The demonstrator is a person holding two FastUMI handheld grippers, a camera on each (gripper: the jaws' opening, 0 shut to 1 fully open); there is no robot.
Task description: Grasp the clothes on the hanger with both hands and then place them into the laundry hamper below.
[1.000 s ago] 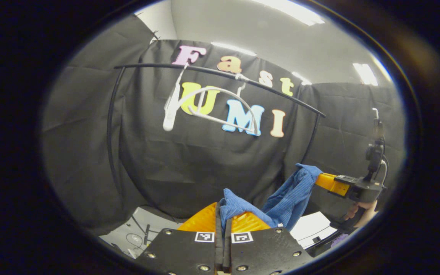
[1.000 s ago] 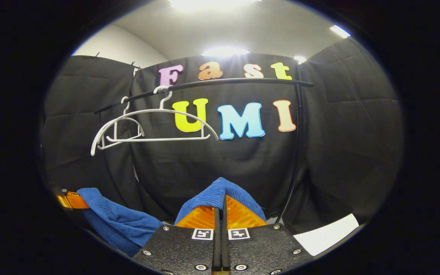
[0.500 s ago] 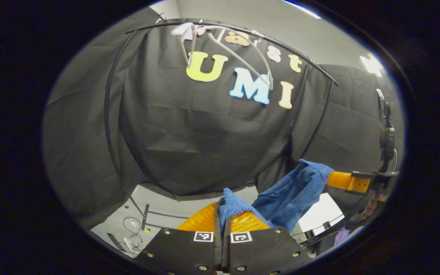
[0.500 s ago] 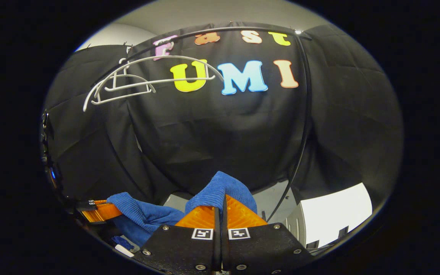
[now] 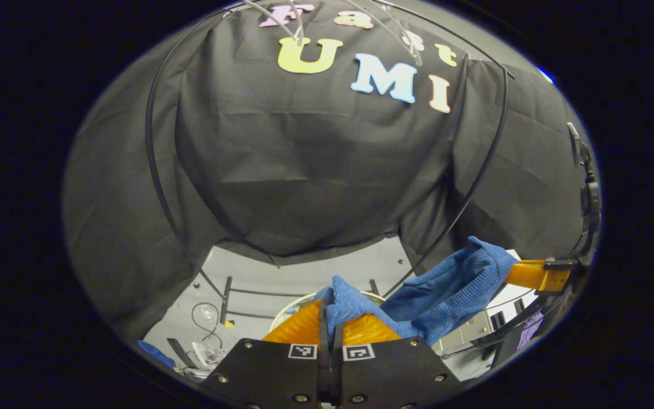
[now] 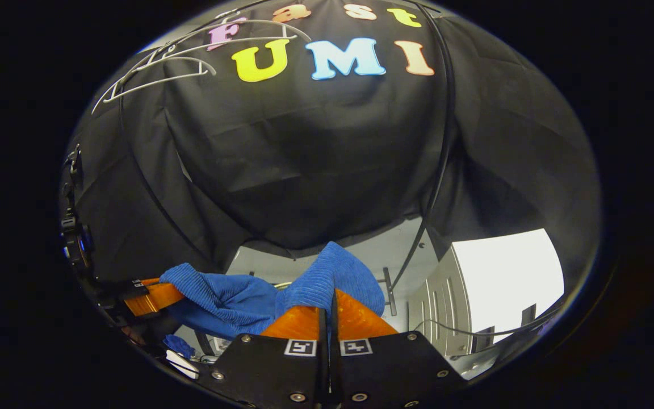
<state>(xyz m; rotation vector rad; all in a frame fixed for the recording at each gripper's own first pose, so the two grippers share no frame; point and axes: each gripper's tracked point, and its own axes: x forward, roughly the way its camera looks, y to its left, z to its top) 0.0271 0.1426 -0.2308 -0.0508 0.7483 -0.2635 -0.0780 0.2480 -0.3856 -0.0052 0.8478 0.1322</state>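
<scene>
1. The left gripper (image 5: 330,318) has its fingers pressed together on a fold of the blue garment (image 5: 440,289), which bunches up over the fingertips at the near bottom of the left gripper view.
2. From there the cloth stretches to the right, where the right gripper (image 5: 523,272) holds its other end.
3. In the right gripper view, the right gripper (image 6: 327,309) is likewise clamped tight on the blue garment (image 6: 327,275), and the fabric sags to the left toward the left gripper (image 6: 154,295).
4. A pale curved rim of the laundry hamper (image 5: 298,301) shows just beyond the left gripper's fingers, below the cloth.
5. The white hangers (image 6: 191,59) hang bare on the black rail (image 6: 446,113) far above, against the booth wall.
</scene>
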